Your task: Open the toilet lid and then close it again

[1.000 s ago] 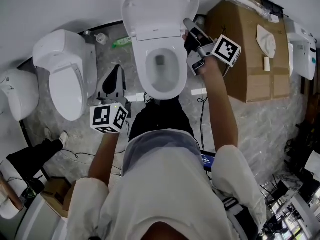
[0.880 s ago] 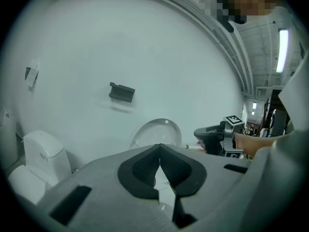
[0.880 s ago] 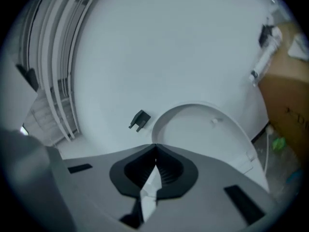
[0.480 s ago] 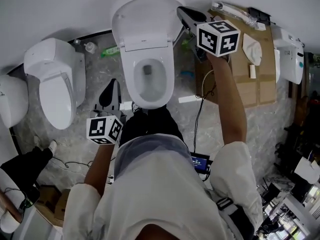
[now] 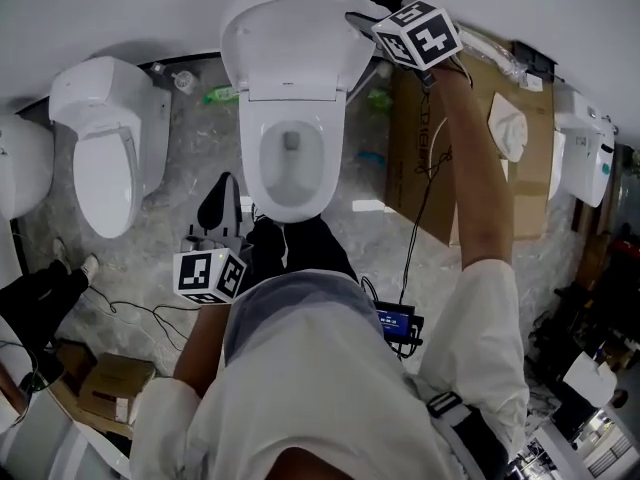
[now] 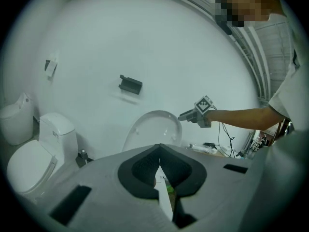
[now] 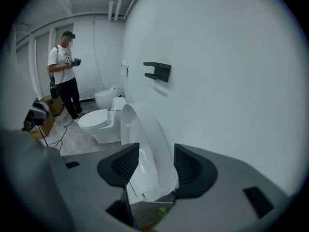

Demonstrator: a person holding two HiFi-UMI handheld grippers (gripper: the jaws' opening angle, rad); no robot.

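A second toilet stands shut, well to the left of the left fingers, and plays no part. The left gripper hangs low by the person's waist, its fingers pressed together on nothing. The lid shows ahead of and above them, well apart. This gripper looks idle and is best left low, out of the lid's swing.

The bowl lies open, below the right fingers and well apart from them. The lid stands raised against the wall, so the opening half of the task looks done and the closing half is in hand. The right gripper is at the lid's top right rim with its fingers spread, and the lid shows in the gap between them. No view shows a pad pressing on it, so this reads as a reach, not yet a hold.

To do it well, the fingers should probably pass a little further over the rim, one on the face side and one on the wall side. They should then shut firmly near the top, far from the hinge, where little force is needed. The pull should follow the lid's arc down slowly, with the hold kept until the lid rests on the bowl, since smooth plastic could slip and slam. A box stands below and right of the right fingers, clear of the swing
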